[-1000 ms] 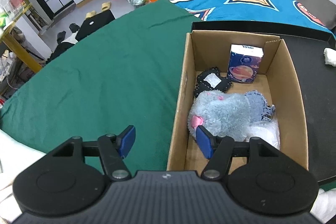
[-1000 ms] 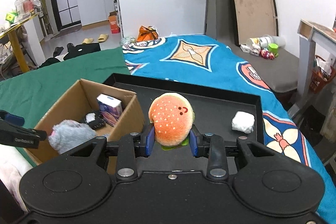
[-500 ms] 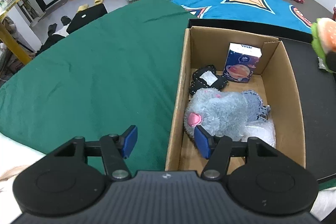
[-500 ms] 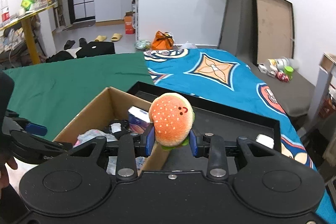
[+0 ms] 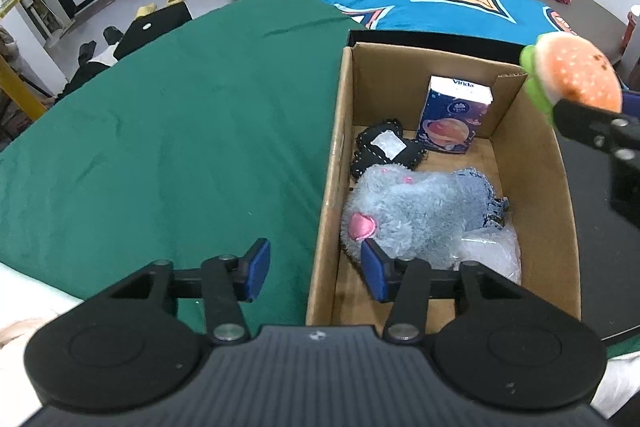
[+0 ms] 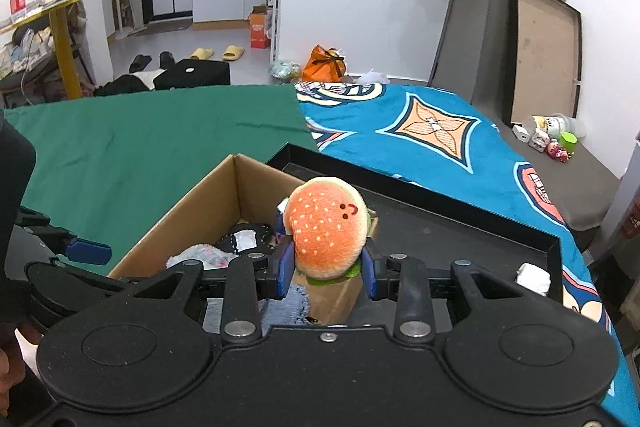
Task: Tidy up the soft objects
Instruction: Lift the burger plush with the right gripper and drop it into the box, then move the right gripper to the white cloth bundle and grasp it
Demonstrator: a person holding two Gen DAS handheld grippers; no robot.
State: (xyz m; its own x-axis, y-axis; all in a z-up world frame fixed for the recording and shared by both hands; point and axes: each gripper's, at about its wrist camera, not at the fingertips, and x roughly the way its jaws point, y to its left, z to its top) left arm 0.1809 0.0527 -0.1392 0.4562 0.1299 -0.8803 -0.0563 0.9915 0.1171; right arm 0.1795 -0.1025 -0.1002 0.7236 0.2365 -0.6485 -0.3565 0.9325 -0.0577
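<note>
The right tongs (image 6: 325, 269) are squeezing the burger plush (image 6: 326, 229), carrying it in the air above the right wall of the cardboard box (image 5: 332, 163). The left tongs (image 5: 316, 269), empty and half open, have just been closing, straddling the box's near left wall. Letting go too early is risking the plush hitting the rim and tumbling onto the black tray (image 6: 460, 227). The grey plush (image 5: 412, 211) is crowding the near floor; the far right corner beside the tissue pack (image 5: 454, 115) looks freer.
</note>
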